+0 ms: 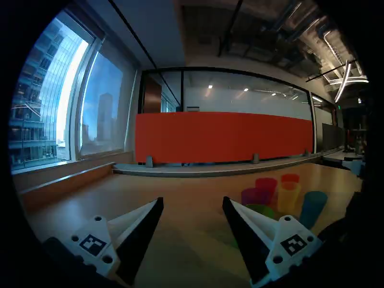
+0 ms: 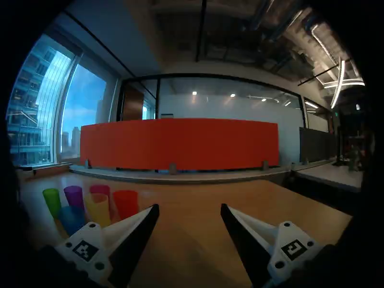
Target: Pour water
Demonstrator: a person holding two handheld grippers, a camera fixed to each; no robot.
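Observation:
Several translucent plastic cups stand clustered on a wooden table [image 1: 192, 192]. In the left gripper view they are to the right: a purple cup [image 1: 252, 196], a yellow cup [image 1: 288, 198] and a blue cup [image 1: 313, 207], partly behind the right finger. My left gripper [image 1: 192, 200] is open with nothing between its fingers. The right gripper view has the cluster low on the left: a green cup [image 2: 52, 201], a red cup [image 2: 126, 201] and a blue cup [image 2: 72, 218], behind the left finger. My right gripper [image 2: 189, 207] is open and holds nothing.
An orange partition [image 1: 223, 137] runs along the table's far edge, with a glass wall behind it. Large windows [image 1: 48, 120] line the left side. Another desk [image 2: 331, 175] stands off to the right. Bare tabletop [image 2: 201, 197] lies ahead of both grippers.

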